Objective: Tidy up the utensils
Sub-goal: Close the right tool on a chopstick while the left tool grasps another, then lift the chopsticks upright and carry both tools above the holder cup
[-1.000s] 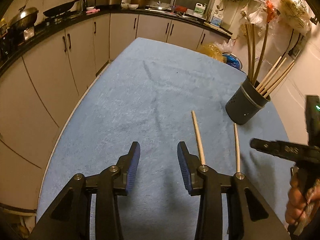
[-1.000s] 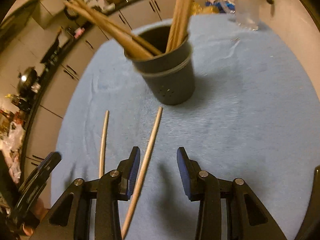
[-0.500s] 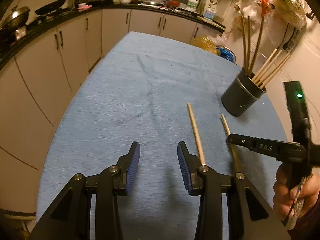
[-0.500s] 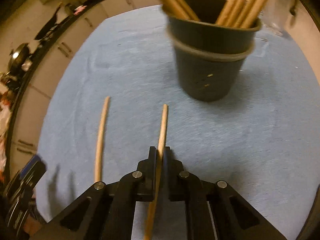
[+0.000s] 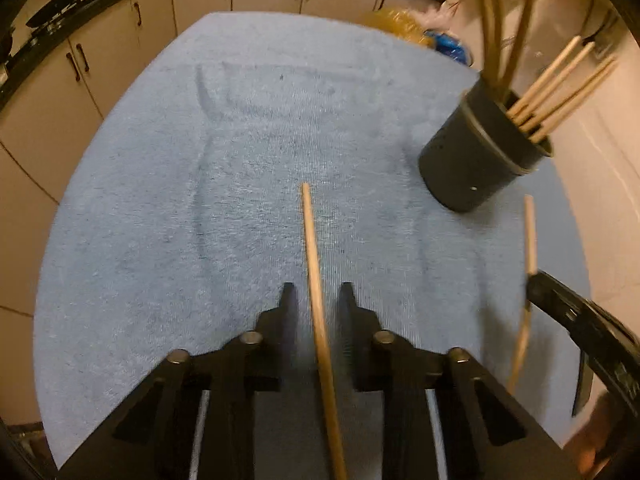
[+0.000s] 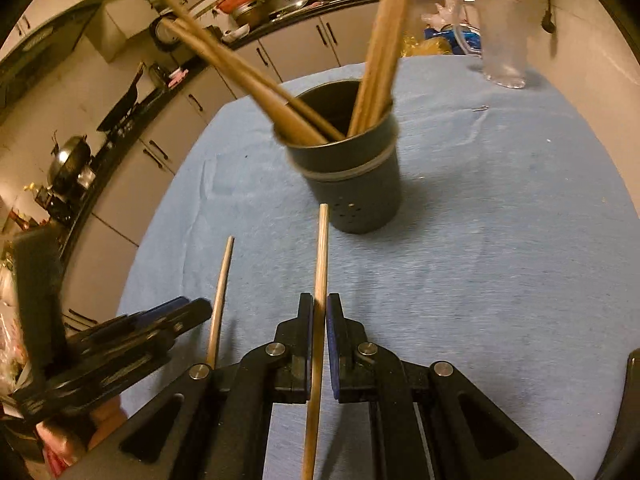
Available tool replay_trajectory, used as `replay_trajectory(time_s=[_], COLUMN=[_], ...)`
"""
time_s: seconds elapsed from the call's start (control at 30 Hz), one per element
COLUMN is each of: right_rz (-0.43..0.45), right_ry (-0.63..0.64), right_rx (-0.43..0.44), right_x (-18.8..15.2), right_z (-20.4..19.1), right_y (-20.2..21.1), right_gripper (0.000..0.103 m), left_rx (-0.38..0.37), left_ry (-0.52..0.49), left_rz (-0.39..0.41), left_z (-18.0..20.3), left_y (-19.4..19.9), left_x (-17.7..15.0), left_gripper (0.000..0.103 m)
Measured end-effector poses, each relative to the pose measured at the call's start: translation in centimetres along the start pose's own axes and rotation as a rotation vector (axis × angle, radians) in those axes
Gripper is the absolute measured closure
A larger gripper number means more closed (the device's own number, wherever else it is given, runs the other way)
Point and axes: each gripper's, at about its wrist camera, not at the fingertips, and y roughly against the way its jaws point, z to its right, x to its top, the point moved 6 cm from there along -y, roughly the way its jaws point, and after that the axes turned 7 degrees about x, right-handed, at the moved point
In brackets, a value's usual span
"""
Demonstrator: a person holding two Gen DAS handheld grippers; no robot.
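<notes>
Two wooden chopsticks lie apart on a blue towel (image 5: 200, 200). One chopstick (image 5: 310, 232) runs between the jaws of my left gripper (image 5: 316, 296). Those jaws are closing, and a thin gap still shows on each side of the stick. My right gripper (image 6: 318, 308) is shut on the other chopstick (image 6: 322, 248), whose tip points at the dark utensil holder (image 6: 360, 192). The holder (image 5: 472, 160) stands upright with several chopsticks and wooden utensils in it. The left gripper (image 6: 172, 320) and its chopstick (image 6: 224, 276) show at the lower left of the right wrist view.
A clear plastic cup (image 6: 502, 40) stands on the towel's far right corner. Bags (image 5: 404, 28) sit beyond the far edge. Kitchen cabinets (image 5: 100, 48) and a counter with pans curve along the left. A wall (image 5: 600, 200) is close on the right.
My left gripper has swung right over a chopstick, and its jaws have narrowed around it. My right gripper has shut on the other chopstick and drawn back a little from the holder.
</notes>
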Motion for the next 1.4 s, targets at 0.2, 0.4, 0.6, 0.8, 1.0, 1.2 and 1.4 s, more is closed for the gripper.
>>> replay_trajectory(time_s=[0.2, 0.4, 0.6, 0.8, 1.0, 1.2, 1.4], right_rz=[0.019, 0.032, 0.1, 0.214, 0.293, 0.315, 0.337], right_ry=[-0.012, -0.028, -0.002, 0.042, 0.087, 0.086, 0.079], right_rx=[0.027, 0.054, 0.082, 0.108, 0.089, 0.08, 0.079], right_x=[0.2, 0.1, 0.2, 0.3, 0.1, 0.0, -0.1], right_z=[1.0, 1.3, 0.5, -1.2, -2.6, -2.7, -2.6], right_y=[0.4, 0.6, 2.6, 5.9, 8.4, 9.4, 10.3], right_gripper=[0.096, 0.096, 0.096, 0.096, 0.096, 0.096, 0.096], left_rx=[0.078, 0.101, 0.041, 0.013, -0.017, -0.03, -0.032], left_ry=[0.003, -0.002, -0.025, -0.04, -0.061, -0.074, -0.063], left_rz=[-0.023, 0.004, 0.151, 0.348, 0.45, 0.474, 0.484], left_z=[0.6, 0.4, 0.6, 1.0, 2.1, 2.7, 2.6], left_y=[-1.4, -1.3, 3.3, 10.3, 14.5, 15.4, 15.8], left_x=[0.9, 0.4, -1.0, -1.7, -2.3, -2.2, -2.2], left_gripper=[0.088, 0.097, 0.097, 0.097, 0.097, 0.097, 0.097])
